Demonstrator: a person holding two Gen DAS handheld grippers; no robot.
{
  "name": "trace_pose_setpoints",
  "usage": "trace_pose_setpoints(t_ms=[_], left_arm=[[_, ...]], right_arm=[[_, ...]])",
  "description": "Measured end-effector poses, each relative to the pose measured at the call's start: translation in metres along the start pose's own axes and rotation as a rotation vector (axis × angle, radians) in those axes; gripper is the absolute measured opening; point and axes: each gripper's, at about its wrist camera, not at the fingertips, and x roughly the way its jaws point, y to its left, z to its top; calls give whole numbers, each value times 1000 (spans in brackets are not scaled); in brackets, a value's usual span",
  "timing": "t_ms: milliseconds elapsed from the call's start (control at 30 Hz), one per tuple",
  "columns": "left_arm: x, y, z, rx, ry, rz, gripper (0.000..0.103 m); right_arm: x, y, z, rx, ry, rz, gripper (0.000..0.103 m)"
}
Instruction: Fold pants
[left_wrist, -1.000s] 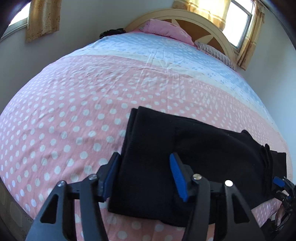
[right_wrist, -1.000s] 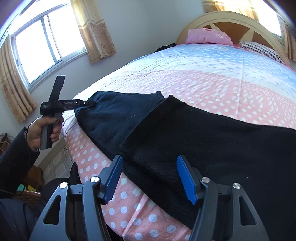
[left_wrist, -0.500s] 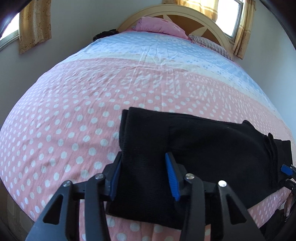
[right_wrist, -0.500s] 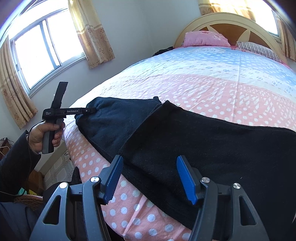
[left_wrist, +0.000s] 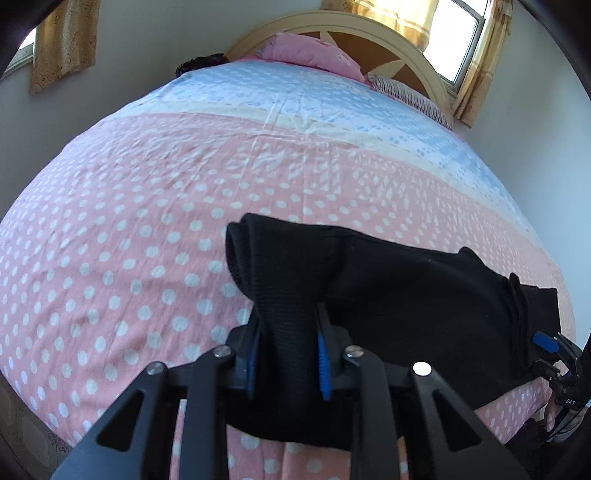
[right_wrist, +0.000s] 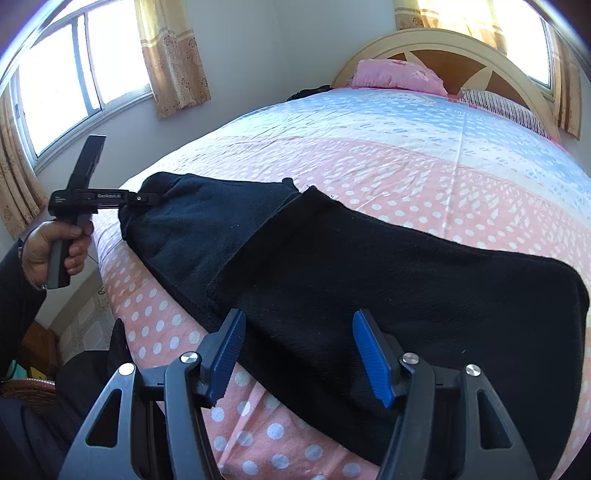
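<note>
Near the bed's (left_wrist: 110, 229) foot edge, left gripper (left_wrist: 286, 363) closes on bunched pants (left_wrist: 406, 288); right gripper (right_wrist: 299, 354) gapes, so layers may slip unevenly.

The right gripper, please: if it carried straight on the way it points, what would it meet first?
Most likely the black pants lying on the bed just ahead of the open right gripper; depth is unclear.

A bedroom in a home — a big bed (right_wrist: 406, 155) with pillows (right_wrist: 399, 75), a headboard (right_wrist: 443, 48) and curtained windows (right_wrist: 74, 74).
</note>
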Motion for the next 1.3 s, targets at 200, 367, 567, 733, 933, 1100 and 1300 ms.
trace_pose_setpoints(t_ms=[200,367,567,733,933,1100,1300], left_arm=[[-30,-9,9,-43,-43,-78,25],[-48,-27,16,-51,-78,-156,25],[-66,-66,25,-32,-89,-275,25],[-79,-116,33,11,-78,-386,25],[-83,-192,44,119,-58,-438,25],[-63,-258,39,219,19,-456,25],[-30,-328,21,298,114,-479,25]], right_arm=[[-12,-5,6,1,-12,-66,62],[-18,-15,7,20,-5,-108,62],[-33,-24,9,21,-14,-153,62],[-58,-50,5,61,-32,-213,62],[-86,-100,-12,172,-38,-319,62],[-101,-135,-33,260,-39,-367,62],[-110,-163,-49,339,-45,-380,62]])
